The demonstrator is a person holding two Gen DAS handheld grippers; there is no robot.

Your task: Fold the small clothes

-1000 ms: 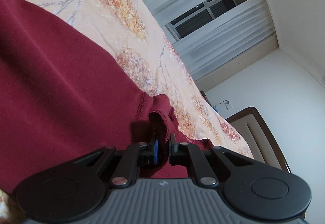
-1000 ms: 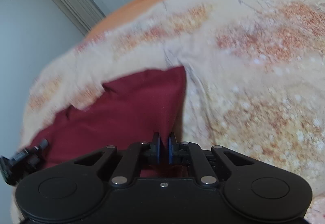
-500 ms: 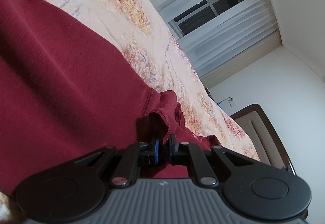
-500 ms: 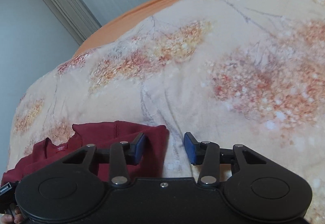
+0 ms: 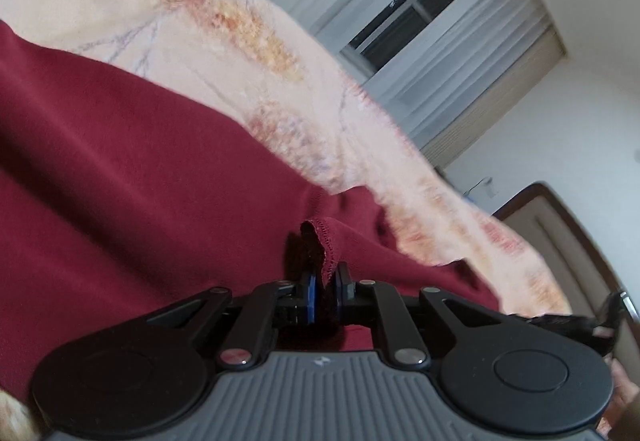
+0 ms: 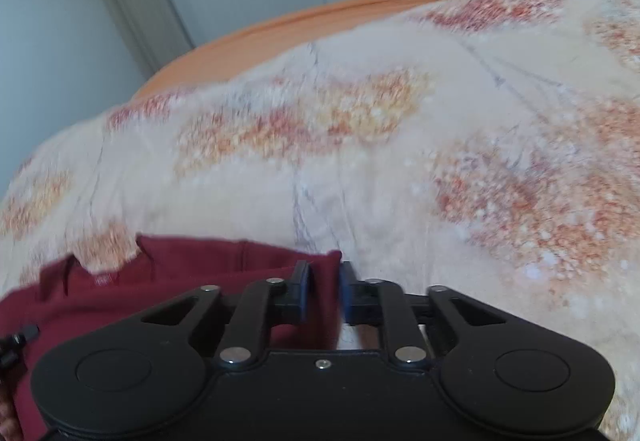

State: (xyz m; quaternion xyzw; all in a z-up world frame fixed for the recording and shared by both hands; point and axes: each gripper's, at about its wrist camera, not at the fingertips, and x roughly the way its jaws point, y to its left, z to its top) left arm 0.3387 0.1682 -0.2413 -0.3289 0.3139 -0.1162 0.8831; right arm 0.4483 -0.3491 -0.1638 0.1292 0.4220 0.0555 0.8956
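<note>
A dark red garment [image 5: 140, 181] lies spread on a floral bedspread [image 5: 192, 21]. My left gripper [image 5: 325, 291] is shut on a stitched hem edge of the garment, which bunches up between the blue pads. In the right wrist view the garment [image 6: 180, 281] lies at lower left, its corner between the jaws. My right gripper [image 6: 325, 293] has narrowed around that corner, with a small gap still showing between the pads.
The bedspread [image 6: 400, 161] fills most of the right wrist view, with an orange bed edge [image 6: 300, 25] behind. A curtained window [image 5: 420, 21] and a brown headboard [image 5: 560, 233] stand beyond the bed. The other gripper's tip [image 6: 16, 341] shows at far left.
My right gripper let go of the garment, opened wide, and has now narrowed around its corner. My left gripper stayed shut on the hem and shifted slightly.
</note>
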